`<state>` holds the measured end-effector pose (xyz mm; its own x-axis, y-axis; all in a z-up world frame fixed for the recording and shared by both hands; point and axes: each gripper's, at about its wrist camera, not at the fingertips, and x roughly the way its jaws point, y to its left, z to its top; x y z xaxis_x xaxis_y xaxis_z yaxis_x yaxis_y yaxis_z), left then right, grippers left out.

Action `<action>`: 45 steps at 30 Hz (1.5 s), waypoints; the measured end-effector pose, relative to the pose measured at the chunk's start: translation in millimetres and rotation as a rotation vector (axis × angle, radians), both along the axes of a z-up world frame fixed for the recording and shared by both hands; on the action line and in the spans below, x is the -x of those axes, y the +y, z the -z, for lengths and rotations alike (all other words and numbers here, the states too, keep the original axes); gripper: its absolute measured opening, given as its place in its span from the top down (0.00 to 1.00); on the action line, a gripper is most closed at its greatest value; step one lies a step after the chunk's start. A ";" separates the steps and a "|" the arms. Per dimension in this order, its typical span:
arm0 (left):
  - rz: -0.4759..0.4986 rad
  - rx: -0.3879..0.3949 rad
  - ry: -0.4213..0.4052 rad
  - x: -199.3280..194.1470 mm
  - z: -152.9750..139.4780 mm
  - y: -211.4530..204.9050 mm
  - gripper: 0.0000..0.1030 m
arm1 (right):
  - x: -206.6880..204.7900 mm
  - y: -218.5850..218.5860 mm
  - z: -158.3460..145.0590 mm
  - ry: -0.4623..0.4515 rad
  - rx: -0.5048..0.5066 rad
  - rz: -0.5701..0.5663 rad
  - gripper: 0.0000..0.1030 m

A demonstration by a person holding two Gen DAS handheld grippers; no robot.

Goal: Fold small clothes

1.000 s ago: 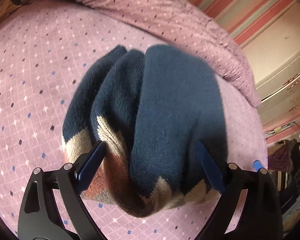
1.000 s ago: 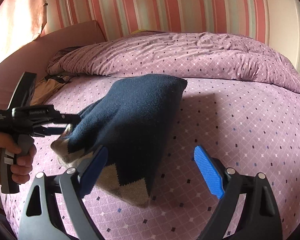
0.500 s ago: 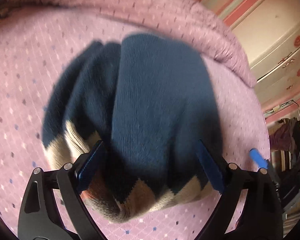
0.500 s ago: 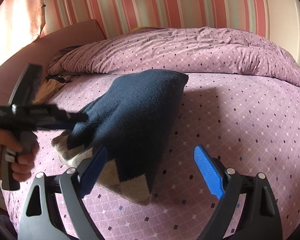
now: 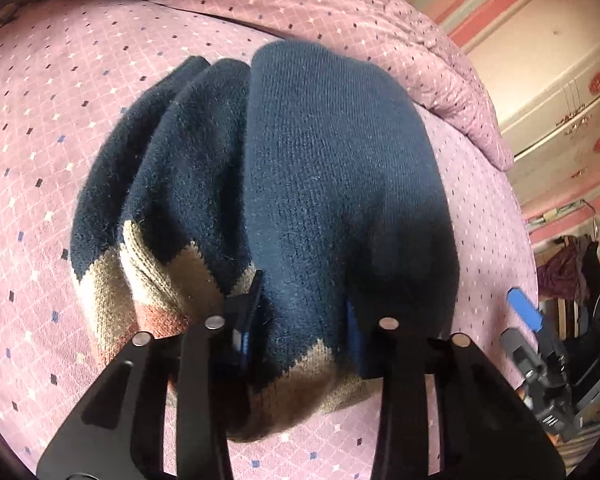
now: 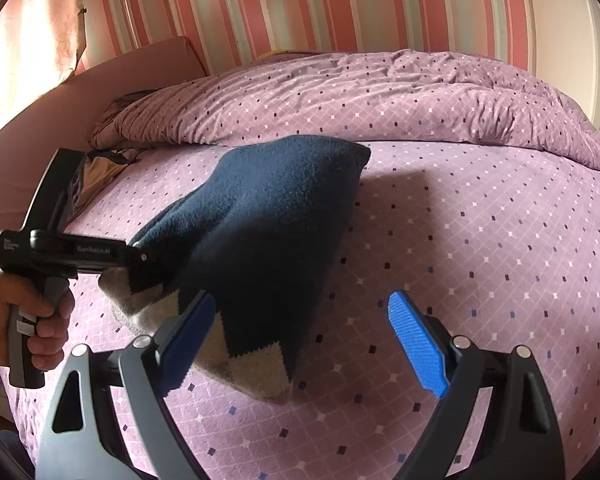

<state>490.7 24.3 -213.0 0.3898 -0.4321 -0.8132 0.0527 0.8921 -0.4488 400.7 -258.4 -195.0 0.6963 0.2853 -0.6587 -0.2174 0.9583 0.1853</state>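
With the navy sweater already bundled on the bed, my left tongs are closing on its patterned hem. Right tongs hang released beside the sweater; final fold and flattening remain.

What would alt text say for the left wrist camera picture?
Black left gripper closing on a thick fold of a navy knitted sweater with a tan zigzag hem, lying on a purple diamond-patterned bed. A rumpled matching duvet lies behind.

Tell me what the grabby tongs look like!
Both tongs are black plastic frames with triangle cut-outs and silver round bolts. The right tongs have bright blue ribbed pads. The left tongs also have blue pads and, seen from the side, a black pistol-style handle with small white lettering, held by a bare hand. No sleeve shows.
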 end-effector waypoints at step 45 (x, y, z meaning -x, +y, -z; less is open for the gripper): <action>-0.161 -0.367 -0.329 64.5 -12.8 81.4 0.35 | -57.7 87.9 -1.8 0.024 0.295 0.084 0.02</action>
<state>426.2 105.7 -200.2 0.6887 -0.0546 -0.7230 -0.0125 0.9961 -0.0872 458.4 -170.5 -193.2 0.6927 0.0216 -0.7209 -0.1343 0.9859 -0.0995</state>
